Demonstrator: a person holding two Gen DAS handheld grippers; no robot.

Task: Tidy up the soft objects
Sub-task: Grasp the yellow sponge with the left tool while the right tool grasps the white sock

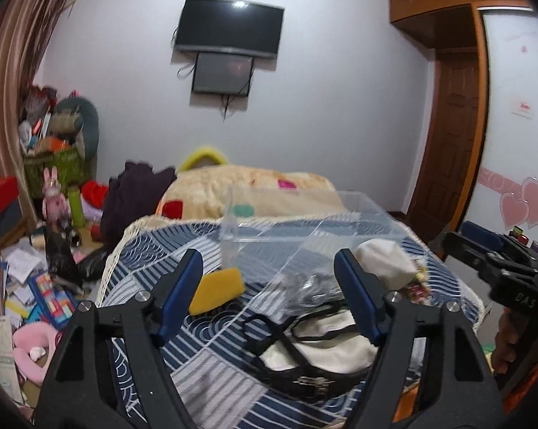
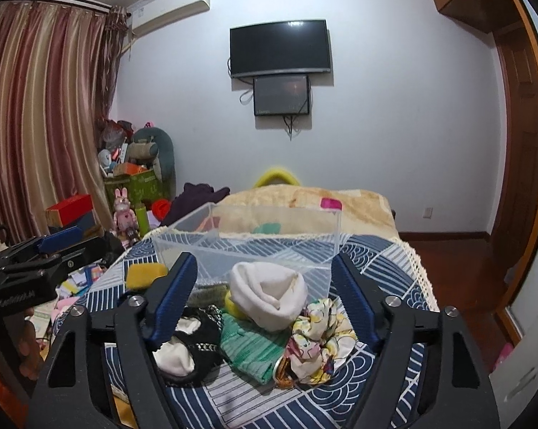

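Soft objects (image 2: 265, 318) lie heaped lower centre on the bed (image 2: 372, 250), before the clear box (image 2: 247, 246); both tongs, left (image 1: 269, 286) and right (image 2: 265, 286), gape empty, so a first grasp is judged next.

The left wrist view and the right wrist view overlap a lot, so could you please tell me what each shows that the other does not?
Only the left wrist view shows the pink heart wardrobe door and the right gripper at its right edge.

Only the right wrist view shows the green knit cloth, the floral scrunchie, the air conditioner and the left gripper at its left edge.

Both show the clear plastic box, yellow sponge, rolled white sock and wall television.
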